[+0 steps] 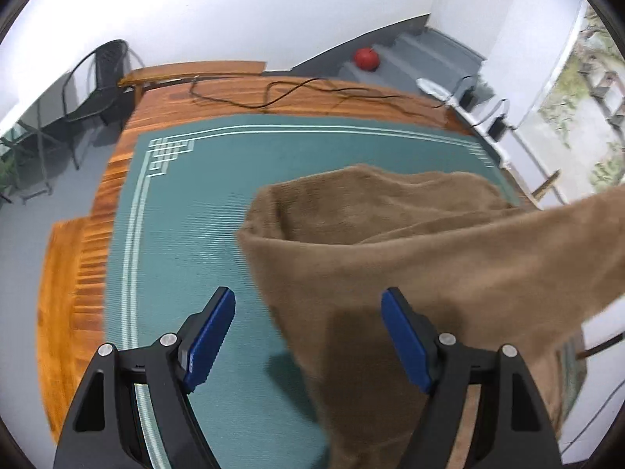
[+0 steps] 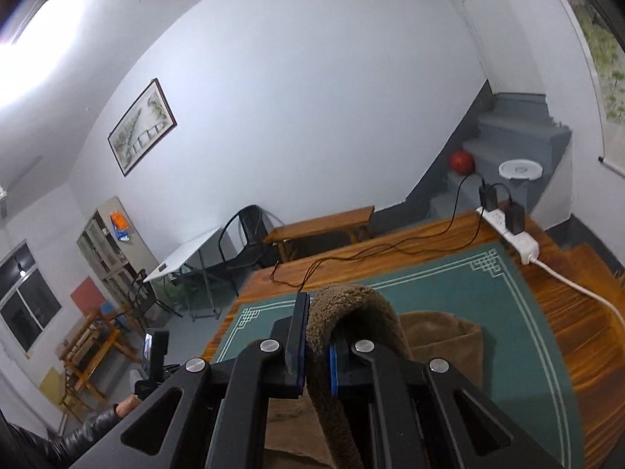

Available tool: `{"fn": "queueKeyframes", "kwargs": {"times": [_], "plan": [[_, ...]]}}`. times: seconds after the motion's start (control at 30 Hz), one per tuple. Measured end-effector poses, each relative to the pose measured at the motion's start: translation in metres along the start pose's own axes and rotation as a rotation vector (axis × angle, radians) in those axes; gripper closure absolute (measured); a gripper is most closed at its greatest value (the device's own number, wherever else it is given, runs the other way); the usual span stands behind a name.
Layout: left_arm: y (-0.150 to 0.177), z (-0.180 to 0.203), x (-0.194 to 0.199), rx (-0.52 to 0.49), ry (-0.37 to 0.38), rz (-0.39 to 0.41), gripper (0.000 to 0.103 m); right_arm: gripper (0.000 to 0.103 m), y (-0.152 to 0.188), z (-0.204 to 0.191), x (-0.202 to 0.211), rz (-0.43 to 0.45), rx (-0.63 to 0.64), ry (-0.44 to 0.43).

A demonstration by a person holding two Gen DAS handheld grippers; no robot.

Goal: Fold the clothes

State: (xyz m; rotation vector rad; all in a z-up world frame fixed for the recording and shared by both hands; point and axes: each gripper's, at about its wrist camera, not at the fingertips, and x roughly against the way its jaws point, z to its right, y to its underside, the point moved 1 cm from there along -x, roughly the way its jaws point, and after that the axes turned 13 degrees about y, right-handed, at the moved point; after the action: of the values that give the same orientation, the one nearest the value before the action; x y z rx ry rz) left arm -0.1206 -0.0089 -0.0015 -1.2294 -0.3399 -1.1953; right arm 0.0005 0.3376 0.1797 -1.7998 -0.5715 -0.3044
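Left gripper (image 1: 308, 320) was wide apart, blue pads (image 1: 213, 340) well clear of each other; I saw nothing pinched between them, it hung over the green mat (image 1: 187, 203) with the edge of the brown fleece garment (image 1: 410, 254) lying in the gap on the right-finger side, whether the right pad touched the cloth I couldn't tell. Right gripper (image 2: 317, 351) was closed down on a thick fold of that same garment (image 2: 351, 312), fleece bulging up in an arch over the fingertips and trailing down between the fingers toward the camera. The rest of the garment sat bunched on the mat (image 2: 508, 312), right of centre in the left wrist view, one part lifted off toward the right edge of frame and cut off there. The mat lay on a wooden table (image 1: 97, 215). Black cable (image 2: 371, 250) ran along the far table edge to a white power strip (image 2: 511, 230) with two black adapters plugged in. Red ball (image 2: 461, 162) on the grey steps behind. Left view was motion-blurred, so cloth texture and the near mat border were soft. Lower garment hidden behind the right gripper body; garment type was not readable from either view
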Motion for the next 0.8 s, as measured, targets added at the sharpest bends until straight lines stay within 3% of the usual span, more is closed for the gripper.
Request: {"fn": "queueKeyframes", "kwargs": {"times": [0.2,0.3,0.37,0.53,0.63,0.8], "plan": [[0.043,0.048,-0.001,-0.137,0.106,-0.080,0.022,0.093,-0.032,-0.030,0.024,0.119,0.048,-0.107],[0.067,0.073,-0.013,-0.218,0.073,-0.099,0.022,0.093,-0.052,-0.060,0.038,0.181,0.107,-0.174],[0.074,0.080,-0.022,-0.221,-0.005,-0.078,0.022,0.093,-0.057,-0.076,0.044,0.197,0.138,-0.196],[0.075,0.059,-0.028,-0.089,-0.167,-0.003,0.022,0.093,-0.057,-0.097,0.046,0.199,0.175,-0.191],[0.074,0.025,-0.021,0.029,-0.242,0.007,0.022,0.093,-0.052,-0.081,0.035,0.144,0.133,-0.140],[0.080,-0.009,-0.017,0.125,-0.307,-0.020,0.022,0.093,-0.020,-0.023,-0.024,-0.053,0.064,-0.005]]}}
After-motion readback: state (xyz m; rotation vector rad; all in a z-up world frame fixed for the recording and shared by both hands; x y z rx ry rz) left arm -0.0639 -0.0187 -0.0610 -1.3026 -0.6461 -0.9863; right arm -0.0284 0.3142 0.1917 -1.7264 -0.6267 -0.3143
